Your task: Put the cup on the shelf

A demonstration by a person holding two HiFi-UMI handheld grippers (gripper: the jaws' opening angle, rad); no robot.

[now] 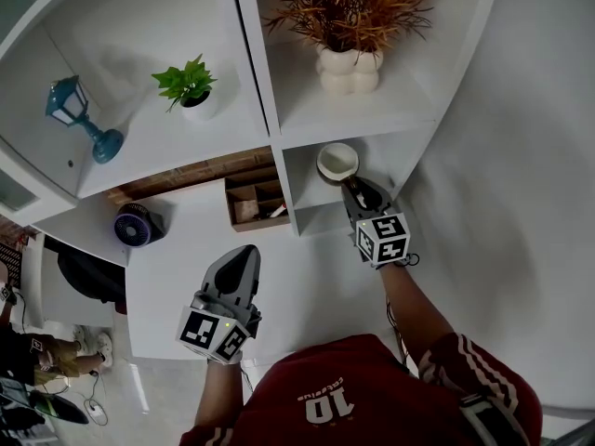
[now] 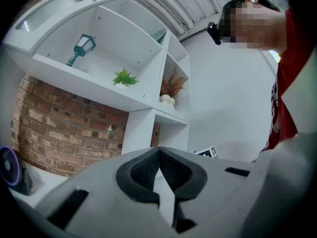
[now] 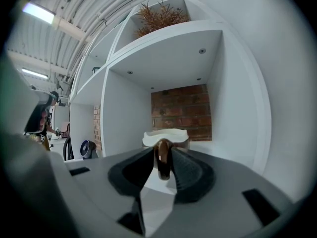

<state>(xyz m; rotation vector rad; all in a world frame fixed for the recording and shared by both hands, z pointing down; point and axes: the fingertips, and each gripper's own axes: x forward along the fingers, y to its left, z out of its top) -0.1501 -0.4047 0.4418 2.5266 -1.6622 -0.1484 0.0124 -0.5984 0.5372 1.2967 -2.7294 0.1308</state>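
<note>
Shelf (image 1: 395, 100) holds one cup (image 1: 337, 161), one lantern (image 1: 79, 114), two plants (image 1: 189, 84).

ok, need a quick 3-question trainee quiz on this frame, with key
1. True or false: the cup stands in the shelf compartment below the dried plant.
2. What is between the right gripper's jaws? A) the cup's handle B) a lamp C) nothing
3. Which gripper is shut and empty?
Key: 1 true; 2 A; 3 the left gripper.
</note>
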